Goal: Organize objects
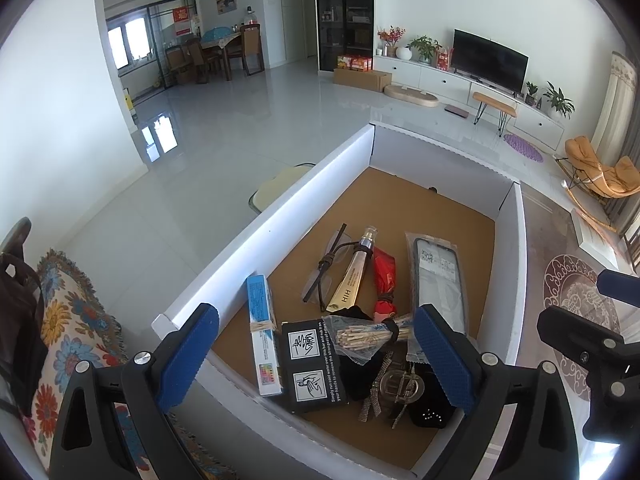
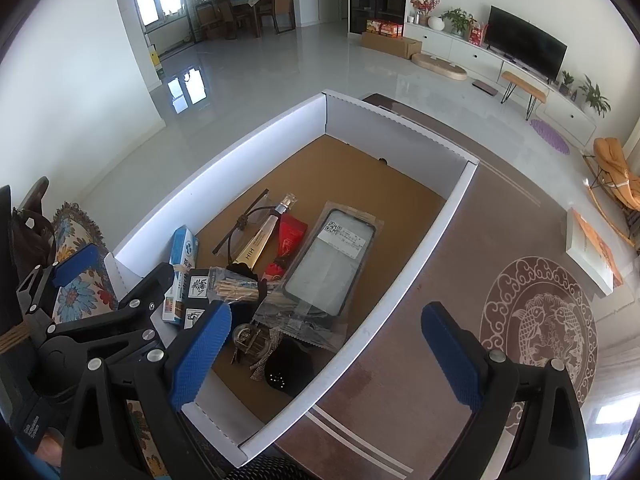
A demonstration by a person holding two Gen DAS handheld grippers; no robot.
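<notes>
A white cardboard box (image 1: 276,216) (image 2: 452,204) with a brown floor holds several items: a bagged phone case (image 1: 438,276) (image 2: 332,256), a gold tube (image 1: 352,280) (image 2: 260,240), a red pouch (image 1: 384,280), glasses (image 1: 324,268), a blue-white carton (image 1: 262,340) (image 2: 182,268), a black card box (image 1: 312,360), bagged toothpicks (image 1: 368,336) (image 2: 234,288), a belt buckle (image 1: 400,386) (image 2: 248,338). My left gripper (image 1: 316,360) is open and empty above the box's near end. My right gripper (image 2: 326,356) is open and empty above the box's near right wall.
A floral cloth (image 1: 76,320) lies left of the box. A brown table or mat with a fish medallion (image 2: 540,320) lies to the right. A white book (image 2: 592,248) sits further right. The living room floor stretches beyond.
</notes>
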